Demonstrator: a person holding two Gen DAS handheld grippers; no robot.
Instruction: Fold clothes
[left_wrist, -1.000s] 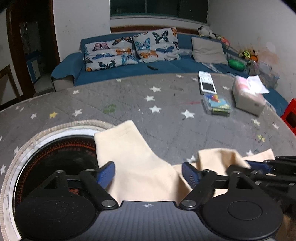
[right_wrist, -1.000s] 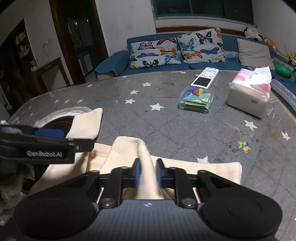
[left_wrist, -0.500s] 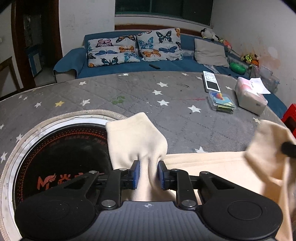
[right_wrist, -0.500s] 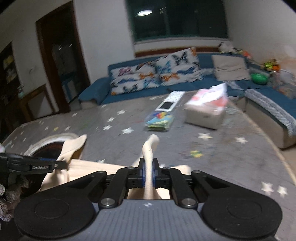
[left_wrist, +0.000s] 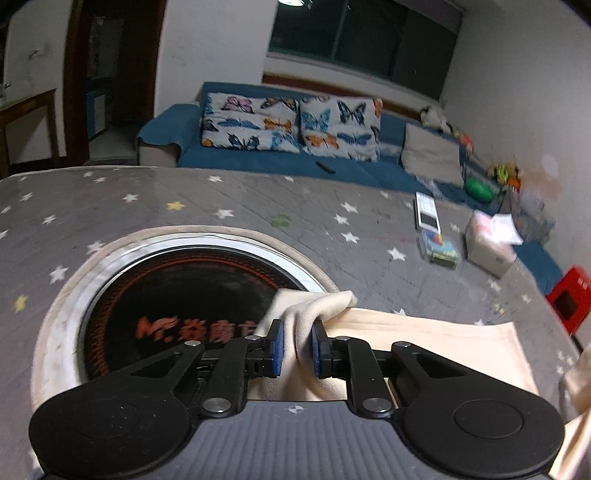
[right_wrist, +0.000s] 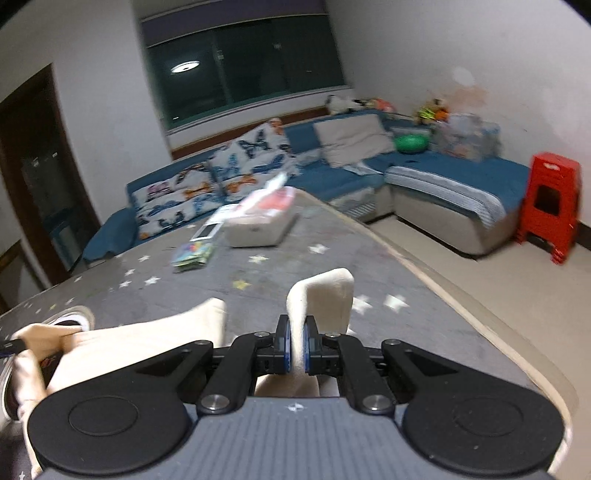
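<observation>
A cream-coloured garment (left_wrist: 436, 339) lies spread on the grey star-patterned table cover (left_wrist: 221, 206). My left gripper (left_wrist: 295, 347) is shut on a bunched fold of the garment and holds it lifted over the edge of the round dark hob. My right gripper (right_wrist: 295, 347) is shut on another end of the same garment (right_wrist: 321, 295), which stands up between the fingers above the table. The rest of the cloth (right_wrist: 129, 343) trails to the left in the right wrist view.
A round black induction hob (left_wrist: 184, 295) is set into the table at left. A tissue box (left_wrist: 487, 251), a clear box of coloured items (left_wrist: 439, 251) and a white remote (left_wrist: 426, 214) lie at the far right. The table edge (right_wrist: 461, 295), a blue sofa (right_wrist: 443, 184) and a red stool (right_wrist: 550, 203) are beyond.
My left gripper closed on the garment and lifted it. My right gripper, still shut on the cloth, has risen and swung to the right, stretching the garment out.
</observation>
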